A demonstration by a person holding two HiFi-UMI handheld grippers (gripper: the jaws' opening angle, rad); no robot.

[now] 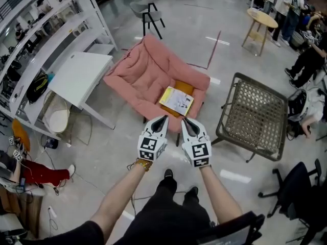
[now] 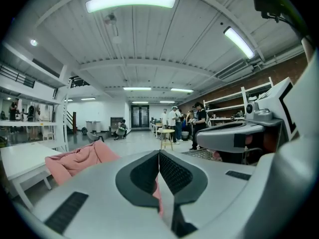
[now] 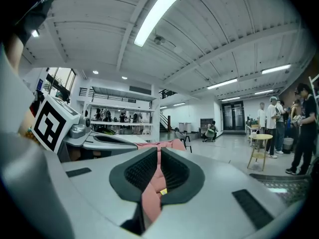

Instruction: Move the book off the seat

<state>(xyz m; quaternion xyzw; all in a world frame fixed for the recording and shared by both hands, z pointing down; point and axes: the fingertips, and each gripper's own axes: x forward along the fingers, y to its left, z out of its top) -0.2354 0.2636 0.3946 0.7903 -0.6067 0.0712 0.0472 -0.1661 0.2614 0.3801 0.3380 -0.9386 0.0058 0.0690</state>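
Note:
A yellow and white book (image 1: 177,100) lies flat on the front part of a pink cushioned seat (image 1: 143,75). My left gripper (image 1: 164,119) and right gripper (image 1: 185,121) are held side by side just short of the seat's front edge, tips pointing at the book. Both are shut with nothing between the jaws. In the left gripper view the shut left gripper (image 2: 159,157) has the pink seat (image 2: 79,161) ahead to its left. In the right gripper view the seat (image 3: 152,193) and a sliver of the book (image 3: 163,191) show past the shut right gripper (image 3: 159,158).
A white table (image 1: 82,75) stands left of the seat and a wicker chair (image 1: 255,114) to its right. Farther back are a black chair (image 1: 150,14) and a round wooden table (image 1: 260,19) with people beside it. An office chair (image 1: 301,188) is at lower right.

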